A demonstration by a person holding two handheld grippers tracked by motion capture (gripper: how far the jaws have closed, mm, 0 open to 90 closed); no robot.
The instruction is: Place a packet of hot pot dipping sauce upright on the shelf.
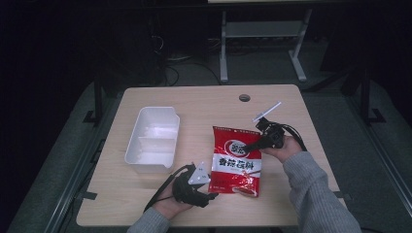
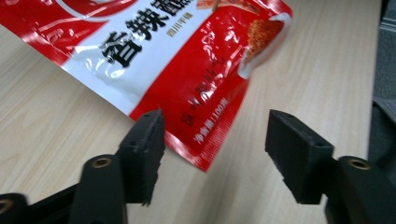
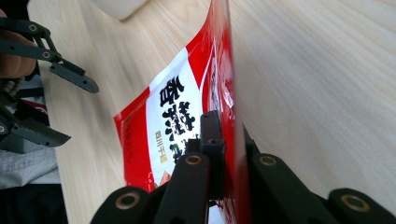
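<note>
Pouch (image 3: pixel 177 112) clamped, right tool (image 3: pixel 224 140).

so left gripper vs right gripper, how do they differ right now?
Left gripper is open, a corner of the red packet between its jaws, unclamped. Right gripper is shut on the packet's edge. Left sits at the packet's near corner, right at its far side. Both are black and hand-held.

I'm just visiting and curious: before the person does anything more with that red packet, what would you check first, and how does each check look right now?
1. Right gripper clamped on the red packet: ok, jaws shut on its edge.
2. Left gripper open: ok, jaws apart.
3. Packet corner between the left jaws: ok, but not gripped.
4. Packet sealed: cannot tell.
5. White tray clear of both grippers: ok.
6. Space on the table: ok.
</note>
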